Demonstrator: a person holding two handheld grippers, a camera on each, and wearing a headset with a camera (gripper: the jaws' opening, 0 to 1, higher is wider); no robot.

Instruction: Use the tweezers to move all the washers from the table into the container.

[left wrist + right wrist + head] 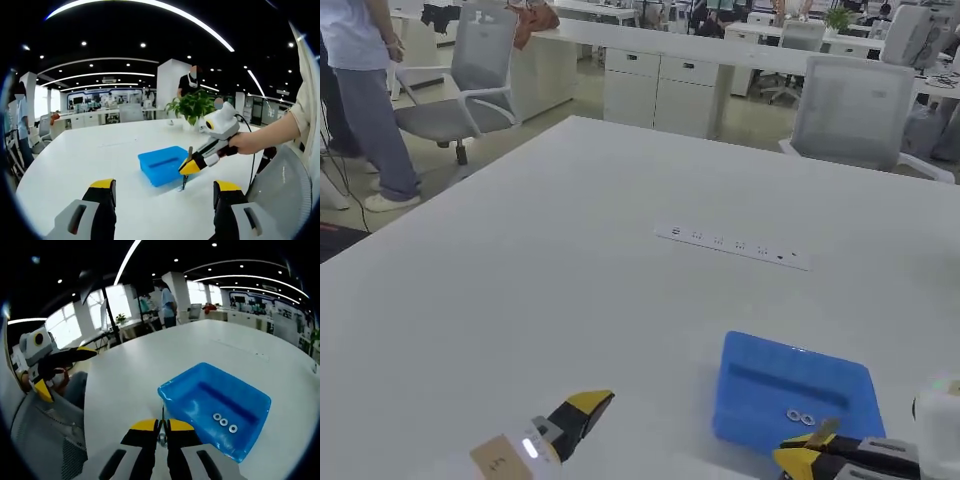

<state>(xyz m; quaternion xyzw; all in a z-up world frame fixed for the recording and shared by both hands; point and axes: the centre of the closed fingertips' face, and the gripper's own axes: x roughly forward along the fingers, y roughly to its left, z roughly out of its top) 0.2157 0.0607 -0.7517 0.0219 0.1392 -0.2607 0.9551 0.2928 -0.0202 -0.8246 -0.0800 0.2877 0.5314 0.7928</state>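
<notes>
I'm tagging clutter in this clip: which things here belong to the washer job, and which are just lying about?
Job: tweezers, clamped in the right gripper; three washers; blue container holding them.
Lying about: power strip; office chair; potted plant.

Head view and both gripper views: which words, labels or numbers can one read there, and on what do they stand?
No text is readable.
Marks on the power strip: too small to read.
Mark on the tan tag of the left gripper: blurred.
Far wall signs, right gripper view: blurred.
</notes>
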